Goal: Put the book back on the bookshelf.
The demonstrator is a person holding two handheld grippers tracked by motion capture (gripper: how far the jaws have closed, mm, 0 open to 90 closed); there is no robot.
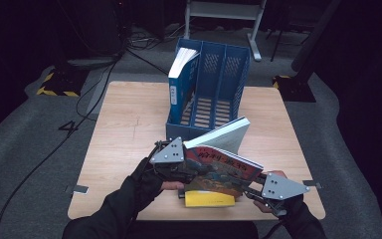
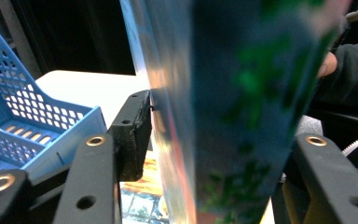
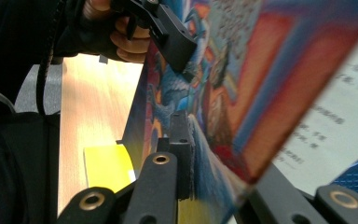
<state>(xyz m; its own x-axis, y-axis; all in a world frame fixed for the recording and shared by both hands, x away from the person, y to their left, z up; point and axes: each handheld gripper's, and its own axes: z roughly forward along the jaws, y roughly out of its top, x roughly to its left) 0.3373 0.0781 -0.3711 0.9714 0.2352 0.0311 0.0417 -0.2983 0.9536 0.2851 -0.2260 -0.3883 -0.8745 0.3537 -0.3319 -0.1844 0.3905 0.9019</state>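
Currently, a colourful book [image 1: 219, 169] is held above the surface's [image 1: 124, 129] near edge, pinched by the right hand-held gripper [image 1: 251, 191] and clasped by the left hand-held gripper [image 1: 186, 172], with a blue file rack [image 1: 214, 94] behind.

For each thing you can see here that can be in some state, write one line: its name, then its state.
Colourful book: lifted off the table, tilted, cover gaping open.
Left gripper: fingers around the book's edge, left pad touching.
Right gripper: shut on the colourful book.
Blue file rack: upright on the table.
Blue book: standing in the rack's left slot.
Yellow book: lying flat on the table.
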